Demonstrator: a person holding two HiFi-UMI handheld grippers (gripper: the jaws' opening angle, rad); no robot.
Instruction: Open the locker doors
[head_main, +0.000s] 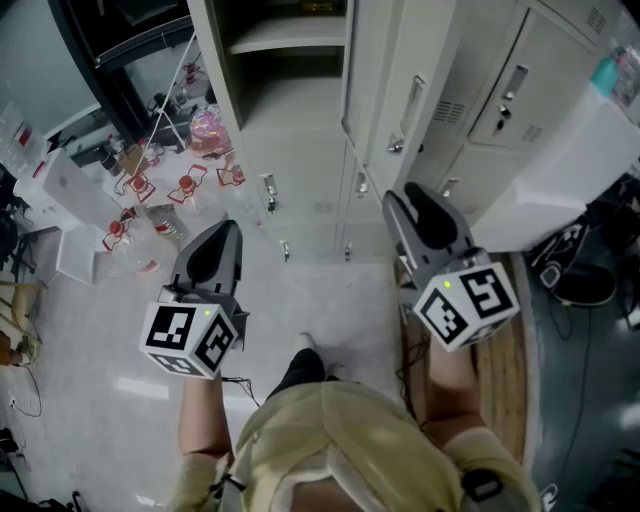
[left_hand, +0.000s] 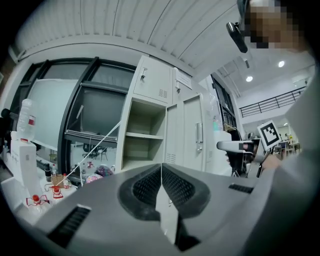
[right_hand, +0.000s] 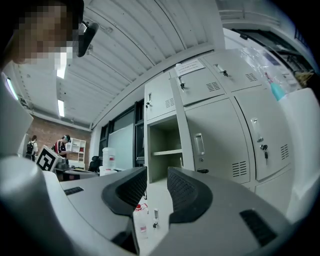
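Note:
A bank of pale grey lockers (head_main: 430, 90) stands in front of me. One tall compartment (head_main: 285, 50) is open and shows an empty shelf (left_hand: 144, 135). The door to its right (right_hand: 212, 145) is closed, with a handle (right_hand: 199, 144). Another closed door (right_hand: 262, 135) has a key in its lock. My left gripper (head_main: 226, 232) hangs shut and empty, short of the lockers; its pads (left_hand: 161, 167) meet in a line. My right gripper (head_main: 403, 200) is open with nothing between its pads (right_hand: 156, 175), held apart from the closed door's handle (head_main: 410, 105).
Lower locker doors with small handles (head_main: 268, 190) run below the open compartment. A cluttered table with bottles (head_main: 135, 225) and a pink bag (head_main: 208, 128) is at the left. At the right are a white box (head_main: 570, 170), cables (head_main: 570, 270) and a wooden board (head_main: 505, 380).

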